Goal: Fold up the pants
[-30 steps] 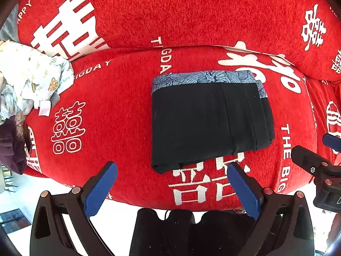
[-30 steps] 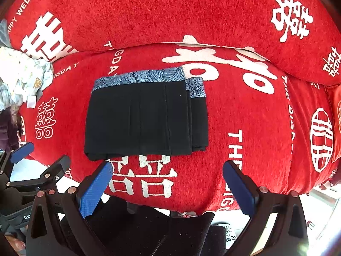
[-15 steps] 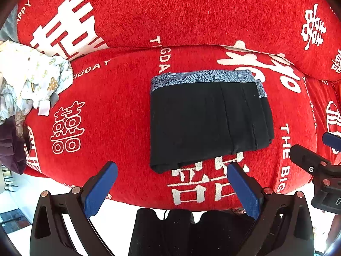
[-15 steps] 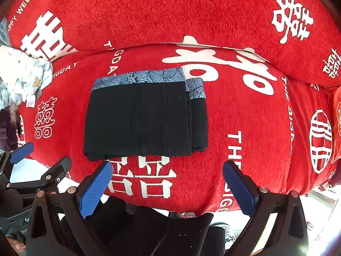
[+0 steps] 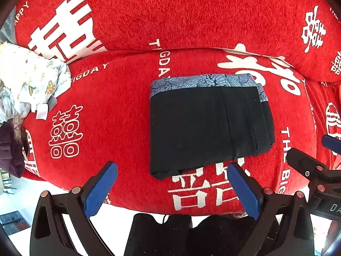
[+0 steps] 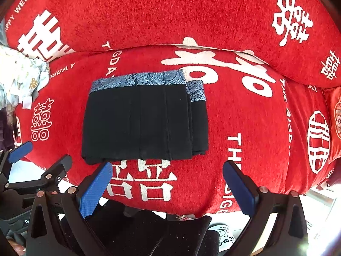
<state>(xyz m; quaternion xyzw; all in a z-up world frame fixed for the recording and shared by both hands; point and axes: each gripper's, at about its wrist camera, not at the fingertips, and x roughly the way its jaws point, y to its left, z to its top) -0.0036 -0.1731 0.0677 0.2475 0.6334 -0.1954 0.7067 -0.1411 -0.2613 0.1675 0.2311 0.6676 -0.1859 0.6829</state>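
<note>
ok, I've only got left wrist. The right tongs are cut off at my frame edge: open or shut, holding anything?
Observer: Right tongs are open, with nothing between the blue pads. The folded black pants with the blue patterned waistband lie flat ahead of them, ungripped.
Operator: Anything right of the pants that I can't see?
Observer: Yes, a small red embroidered cushion at the far right of the red sofa cover with white characters, well apart from the pants.
</note>
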